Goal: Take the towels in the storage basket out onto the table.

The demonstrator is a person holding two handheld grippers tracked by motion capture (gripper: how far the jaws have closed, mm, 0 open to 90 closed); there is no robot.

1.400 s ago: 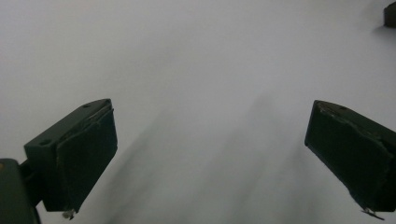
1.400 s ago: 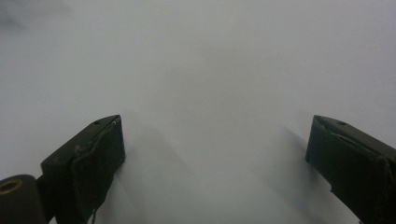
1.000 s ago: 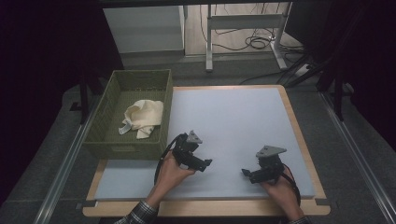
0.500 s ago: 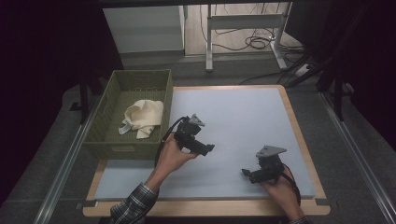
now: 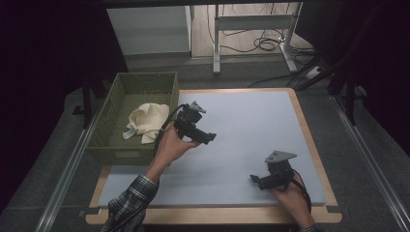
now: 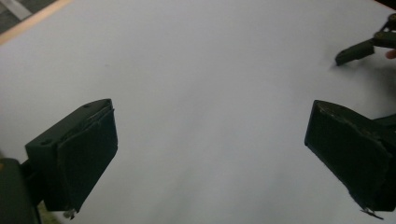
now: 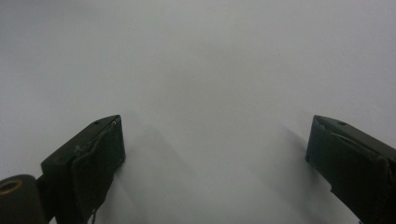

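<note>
Two tools are in hand over the pale blue desk (image 5: 251, 121), and both stand with their jaws wide apart, gripping nothing. The left tool (image 5: 209, 137) is held up off the desk, just beside the near right corner of a green basket (image 5: 116, 92), its jaws aimed out across the desk toward the right tool. In the left gripper view its jaws rise spread to either side of bare desk surface, and the right tool's black tip (image 6: 355, 51) shows far ahead at the upper right. A cream cloth (image 5: 147, 121) lies bunched in the basket, behind and to the left of the left tool, near it but not touching; a loose end trails toward the basket's near wall. The left hand (image 5: 171, 145) wraps the tool from below, with a plaid sleeve (image 5: 128, 200) behind it.

The right tool (image 5: 255, 179) sits low over the desk near its front edge, well apart from the left tool and from the basket, jaws pointing left. The right gripper view shows its spread jaws with only blank desk between them. A grey three-cornered plate (image 5: 279, 156) tops it.
</note>
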